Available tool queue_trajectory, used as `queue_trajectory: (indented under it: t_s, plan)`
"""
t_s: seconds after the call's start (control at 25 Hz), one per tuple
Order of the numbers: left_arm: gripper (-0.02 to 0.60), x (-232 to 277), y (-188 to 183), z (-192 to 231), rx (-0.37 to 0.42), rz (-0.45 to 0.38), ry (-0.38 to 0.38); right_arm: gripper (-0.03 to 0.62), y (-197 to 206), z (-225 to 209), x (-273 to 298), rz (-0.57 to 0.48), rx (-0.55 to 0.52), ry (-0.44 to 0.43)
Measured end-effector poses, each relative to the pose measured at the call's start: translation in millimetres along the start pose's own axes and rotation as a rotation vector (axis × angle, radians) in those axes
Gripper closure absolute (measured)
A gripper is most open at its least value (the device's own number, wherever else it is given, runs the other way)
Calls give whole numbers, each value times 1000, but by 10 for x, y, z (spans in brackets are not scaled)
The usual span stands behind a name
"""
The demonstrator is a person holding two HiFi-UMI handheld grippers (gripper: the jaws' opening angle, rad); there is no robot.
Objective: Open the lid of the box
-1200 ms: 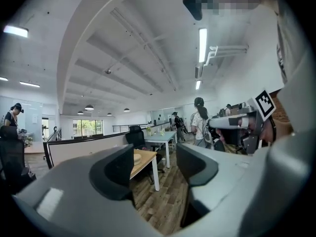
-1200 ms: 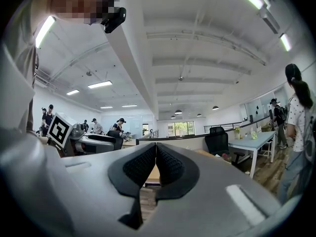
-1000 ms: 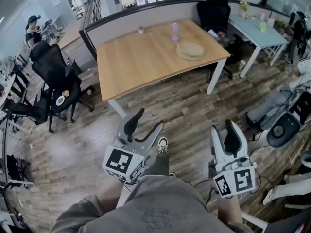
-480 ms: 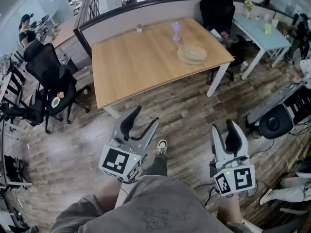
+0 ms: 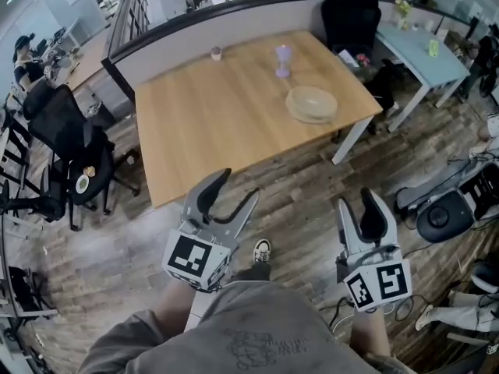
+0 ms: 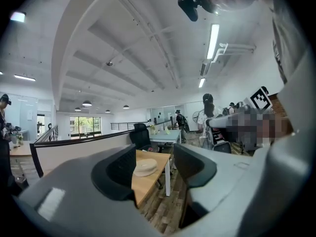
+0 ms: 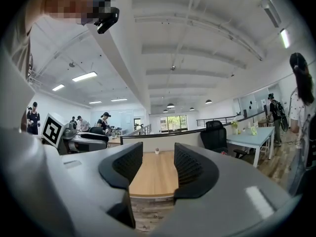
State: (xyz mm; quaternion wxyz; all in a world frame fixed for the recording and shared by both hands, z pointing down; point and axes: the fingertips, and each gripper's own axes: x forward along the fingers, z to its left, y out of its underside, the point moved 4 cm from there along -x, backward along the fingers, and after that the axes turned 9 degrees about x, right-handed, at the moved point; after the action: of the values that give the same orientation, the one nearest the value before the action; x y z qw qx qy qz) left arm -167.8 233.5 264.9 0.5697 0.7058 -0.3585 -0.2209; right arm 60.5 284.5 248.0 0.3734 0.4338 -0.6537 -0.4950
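Bench: you've stepped closer, so the bench has drawn in and its near edge now sits just ahead of your left gripper.
Box: the box is nearer, ahead of your right gripper, still well apart.
Left gripper jaws: slightly narrower than before.

Wooden table, black office chair

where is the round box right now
In the head view, the round box sits on the right side of the wooden table, close to its right edge, just nearer the camera than the purple cup.
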Motion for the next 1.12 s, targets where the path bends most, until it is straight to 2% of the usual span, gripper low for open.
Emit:
queue_trajectory:
  t_s: [0.32,0.4,0.52,0.84,1.12]
  plan:
    - [342,660,140,723,10,-12,37,411,-51,-215,910,24,-10,48]
    - [342,790,194,824,-5,13,52,411,-56,-256,1069,30,-19,56]
    - [342,1004,257,931,-17,42,70,413,-39,-319,1292,46,-24,67]
    - [342,1532,297,1121,-30,30,109,411,-50,-622,1709,64,-19,88]
    - [344,2212,301,1281,-15,64,82,411,-185,-1161,2147,74,-18,70]
